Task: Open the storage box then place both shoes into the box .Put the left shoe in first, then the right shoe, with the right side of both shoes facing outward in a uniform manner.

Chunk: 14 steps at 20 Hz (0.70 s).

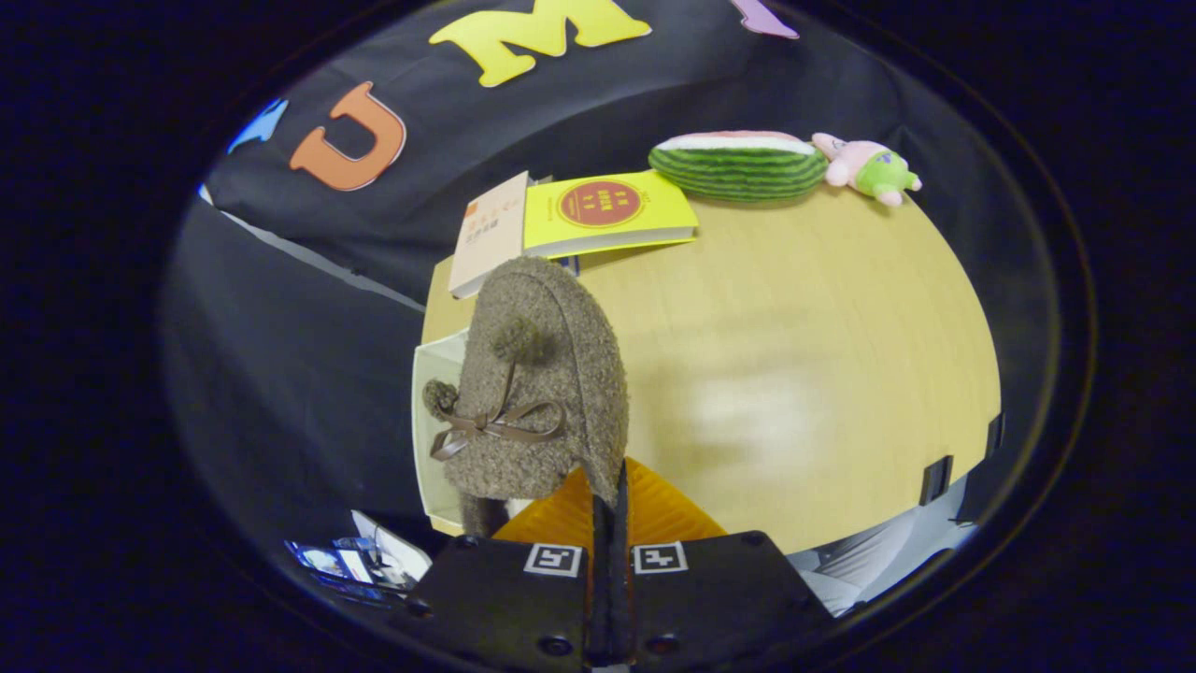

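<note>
Shoe: we see a fuzzy brown shoe (547, 393) with a ribbon bow and pompoms, lifted off the wooden table (794, 374), hanging just ahead of the fingers, toe end away from us.
Grip: our gripper (609, 523) has its orange fingers (668, 512) drawn nearly together, and both seem to press on the shoe's thin collar edge; we judge that edge was chosen as the one part slim enough to pinch.
Storage box: the pale box (432, 421) stands at the table's near-left corner, just behind and below the shoe, so we judge the shoe is being carried toward it.
Hard to tell: whether this is the left or right shoe, and whether the box is open, since the shoe covers most of it.
Beyond: two books (598, 213), a watermelon plush (738, 165) and a small pink-and-green toy (869, 168) sit at the far edge, well apart from the work.
</note>
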### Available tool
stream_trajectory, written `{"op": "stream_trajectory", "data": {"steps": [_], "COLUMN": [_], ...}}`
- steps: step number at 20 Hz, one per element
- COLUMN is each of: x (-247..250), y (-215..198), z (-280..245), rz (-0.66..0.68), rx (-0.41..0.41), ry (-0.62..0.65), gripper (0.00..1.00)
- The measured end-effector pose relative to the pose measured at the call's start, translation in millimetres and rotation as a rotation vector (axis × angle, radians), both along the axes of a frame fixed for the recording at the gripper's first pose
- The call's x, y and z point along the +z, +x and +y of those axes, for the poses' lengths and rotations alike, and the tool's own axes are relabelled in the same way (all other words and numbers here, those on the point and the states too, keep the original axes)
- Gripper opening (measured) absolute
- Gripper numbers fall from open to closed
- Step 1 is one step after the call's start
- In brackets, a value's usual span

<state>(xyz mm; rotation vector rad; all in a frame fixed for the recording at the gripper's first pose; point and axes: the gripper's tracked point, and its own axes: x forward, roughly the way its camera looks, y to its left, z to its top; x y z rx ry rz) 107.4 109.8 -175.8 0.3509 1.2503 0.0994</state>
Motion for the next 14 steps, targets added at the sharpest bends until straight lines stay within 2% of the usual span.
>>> {"op": "stream_trajectory", "data": {"steps": [5,8,12,14], "x": [4.0,-3.0,-18.9,-24.6], "y": [6.3,10.7,17.2,20.1], "z": [48.8,73.7,93.3,102.5], "rz": [-0.041,-0.055,-0.067,-0.082], "rx": [0.004,-0.026,-0.053,-0.041], "ry": [-0.011,0.010,0.002,-0.012], "gripper": [0.07,0.07,0.07,0.07]}}
